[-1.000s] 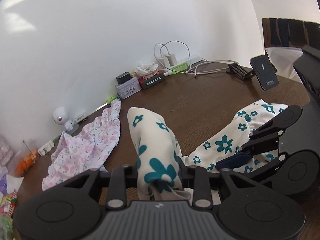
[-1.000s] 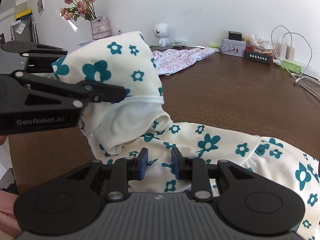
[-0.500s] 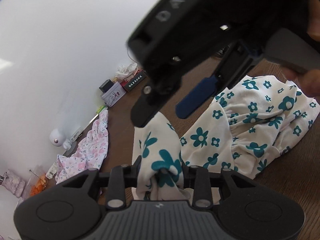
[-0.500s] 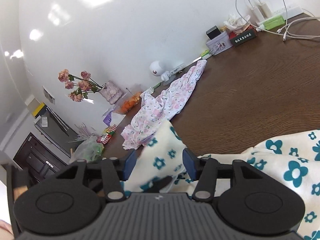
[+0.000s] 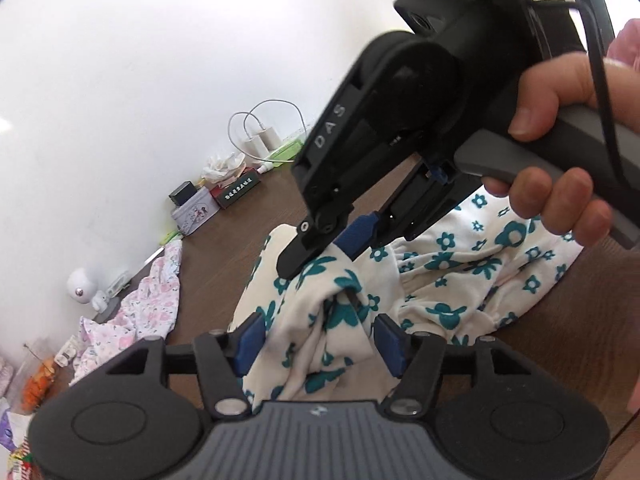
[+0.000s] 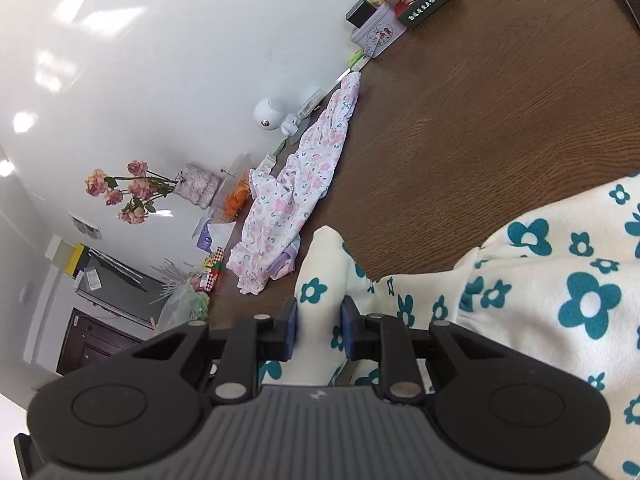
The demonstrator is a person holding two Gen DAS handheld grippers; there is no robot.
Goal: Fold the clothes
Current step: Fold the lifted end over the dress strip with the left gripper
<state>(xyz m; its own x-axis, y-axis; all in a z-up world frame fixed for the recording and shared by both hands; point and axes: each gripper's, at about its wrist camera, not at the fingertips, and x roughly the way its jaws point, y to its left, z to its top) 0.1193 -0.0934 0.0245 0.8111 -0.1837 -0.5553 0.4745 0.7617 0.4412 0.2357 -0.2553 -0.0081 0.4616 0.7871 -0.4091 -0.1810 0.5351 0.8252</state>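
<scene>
Mostly bare brown wooden table, white wall.

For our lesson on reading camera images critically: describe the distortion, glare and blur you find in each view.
Left wrist view: the fisheye bends the white wall and darkens the corners; the right gripper, close to the lens, looms large and slightly soft, its jaws closing on the flowered garment. Right wrist view: the table tilts steeply, bright glare patches mark the wall, and the pink garment stays sharp.
</scene>
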